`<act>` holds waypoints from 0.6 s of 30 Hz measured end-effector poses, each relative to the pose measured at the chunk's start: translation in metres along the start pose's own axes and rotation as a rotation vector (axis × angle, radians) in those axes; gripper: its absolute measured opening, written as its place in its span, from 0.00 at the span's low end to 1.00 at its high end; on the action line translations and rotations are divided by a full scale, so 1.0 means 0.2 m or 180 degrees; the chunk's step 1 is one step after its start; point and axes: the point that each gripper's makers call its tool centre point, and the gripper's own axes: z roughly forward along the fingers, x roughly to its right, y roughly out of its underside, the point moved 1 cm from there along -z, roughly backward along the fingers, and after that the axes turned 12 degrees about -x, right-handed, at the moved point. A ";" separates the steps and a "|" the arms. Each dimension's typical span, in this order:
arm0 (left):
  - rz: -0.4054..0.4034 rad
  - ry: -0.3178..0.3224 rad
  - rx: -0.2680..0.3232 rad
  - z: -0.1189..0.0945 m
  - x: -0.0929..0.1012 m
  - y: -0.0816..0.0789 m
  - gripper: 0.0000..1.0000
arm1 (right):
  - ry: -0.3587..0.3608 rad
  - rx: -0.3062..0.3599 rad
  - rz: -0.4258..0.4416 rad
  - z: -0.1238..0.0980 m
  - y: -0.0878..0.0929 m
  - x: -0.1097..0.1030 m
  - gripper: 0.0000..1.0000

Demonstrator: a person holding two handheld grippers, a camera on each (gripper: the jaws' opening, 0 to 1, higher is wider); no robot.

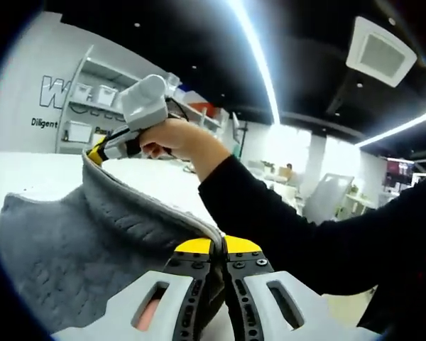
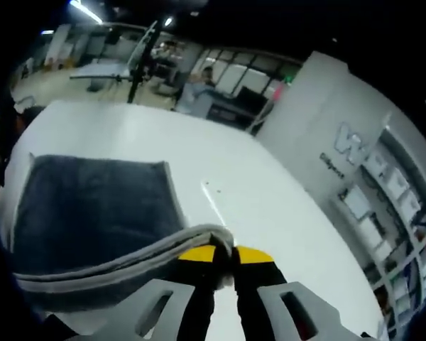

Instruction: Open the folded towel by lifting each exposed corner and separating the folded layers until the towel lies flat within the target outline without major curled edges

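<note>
Both grippers, left gripper [image 1: 219,246] bottom center, right gripper [image 2: 225,253], clamped gray towel [image 2: 92,206] edge, raised to unfold over table [image 2: 270,192].

Both tongs, left [image 1: 217,246] and right [image 2: 226,253], are clamped closed, raised.
</note>
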 end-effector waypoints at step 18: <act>0.0000 0.0006 -0.0107 0.08 -0.01 0.06 0.03 | 0.0021 -0.0259 -0.0051 0.02 0.15 0.00 0.06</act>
